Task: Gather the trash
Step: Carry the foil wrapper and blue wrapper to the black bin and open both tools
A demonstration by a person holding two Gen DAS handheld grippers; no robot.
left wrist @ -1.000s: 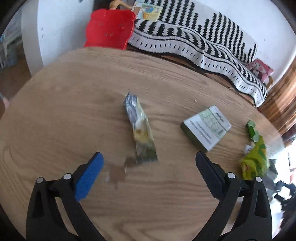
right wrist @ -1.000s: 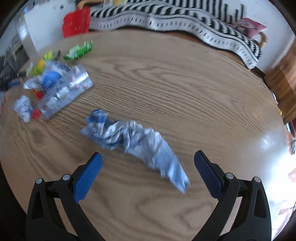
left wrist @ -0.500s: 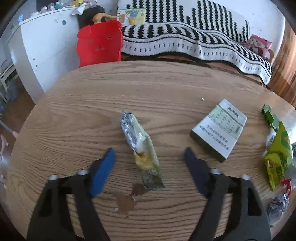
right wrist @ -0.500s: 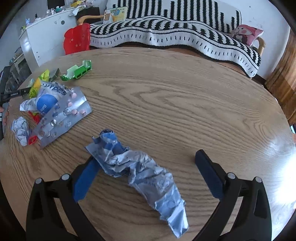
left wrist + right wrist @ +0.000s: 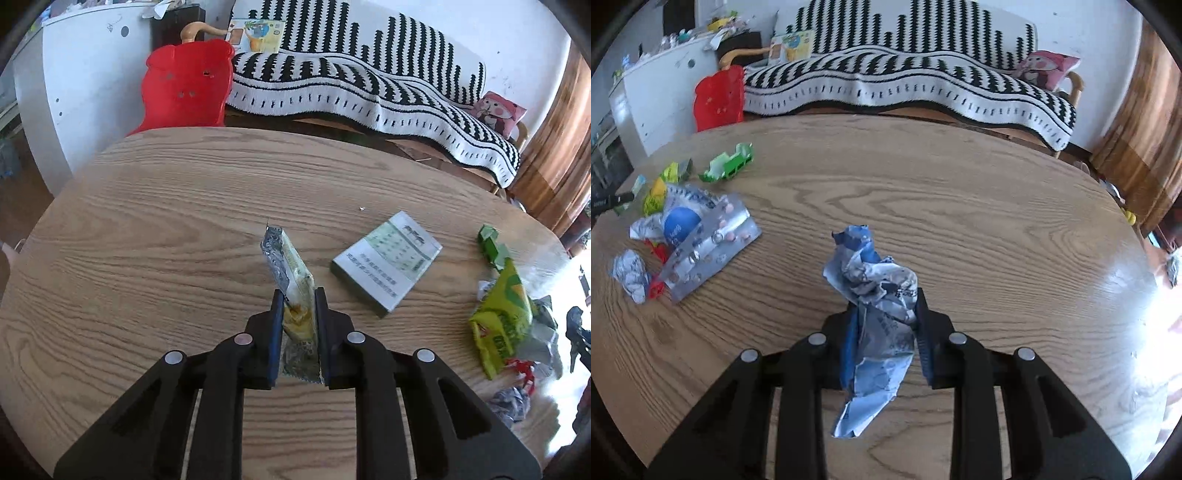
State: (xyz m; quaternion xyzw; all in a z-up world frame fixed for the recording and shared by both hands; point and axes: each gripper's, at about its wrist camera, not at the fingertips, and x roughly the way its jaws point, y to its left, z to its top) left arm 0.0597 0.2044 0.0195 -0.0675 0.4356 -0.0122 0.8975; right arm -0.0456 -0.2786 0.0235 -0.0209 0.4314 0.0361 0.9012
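My left gripper (image 5: 298, 301) just closing, pads now pinching crinkly foil snack wrapper (image 5: 291, 284), long and flat, over wood-grain table (image 5: 147, 240). My right gripper (image 5: 884, 308) just closing too, clamped on crumpled blue paper wad (image 5: 875, 295) above same table. Silver blister sheet (image 5: 713, 247) lies well left of wad.

The left gripper (image 5: 299, 295) is black plastic with two long arms. Four round silver screws sit on top. One finger has a blue pad (image 5: 275, 332). The right gripper (image 5: 884, 295) looks the same, with blue pads (image 5: 849, 343) too.
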